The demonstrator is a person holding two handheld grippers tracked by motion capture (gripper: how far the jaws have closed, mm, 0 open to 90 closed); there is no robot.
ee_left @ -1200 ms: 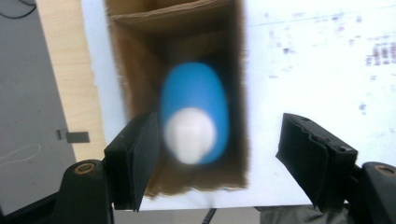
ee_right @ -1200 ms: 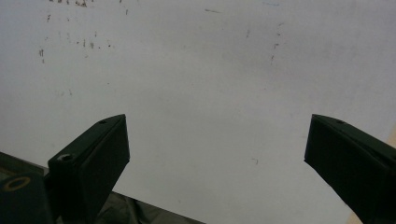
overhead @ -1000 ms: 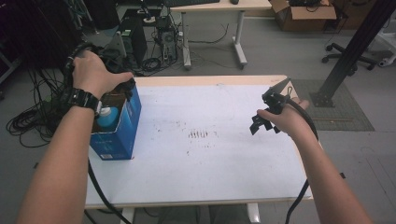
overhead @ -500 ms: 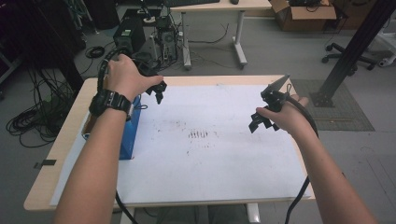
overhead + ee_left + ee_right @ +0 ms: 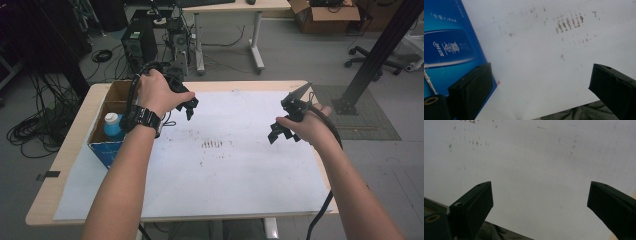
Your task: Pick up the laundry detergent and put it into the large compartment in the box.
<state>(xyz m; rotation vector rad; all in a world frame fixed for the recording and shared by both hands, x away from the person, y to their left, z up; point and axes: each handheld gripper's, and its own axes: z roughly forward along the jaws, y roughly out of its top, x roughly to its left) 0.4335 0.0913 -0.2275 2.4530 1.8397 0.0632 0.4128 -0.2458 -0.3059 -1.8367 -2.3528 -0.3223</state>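
From the high view, the left gripper (image 5: 186,104) has come away from the box (image 5: 111,131) at the table's left edge and now hangs over the white sheet (image 5: 240,165), just right of the box; a second ago that hand was down at the box, so the bottle (image 5: 113,125) standing inside it, blue with a white cap, looks to be set down and let go. Its jaws have just been opening and stand spread with nothing between them. The right gripper (image 5: 281,131) hovers over the sheet's right part, well apart from the box, where it was a second ago, jaws spread and empty. That reads as a placing step finished, with both hands free for whatever comes next. The left gripper view gives what the high view cannot: the box's blue printed side (image 5: 446,47) close by at the left, beside one jaw but not between them, and the brown smudges (image 5: 570,23) on the sheet ahead; the bottle is hidden there. The right gripper view shows bare sheet (image 5: 536,165) between wide jaws, with faint specks (image 5: 469,142) and a strip of table edge.
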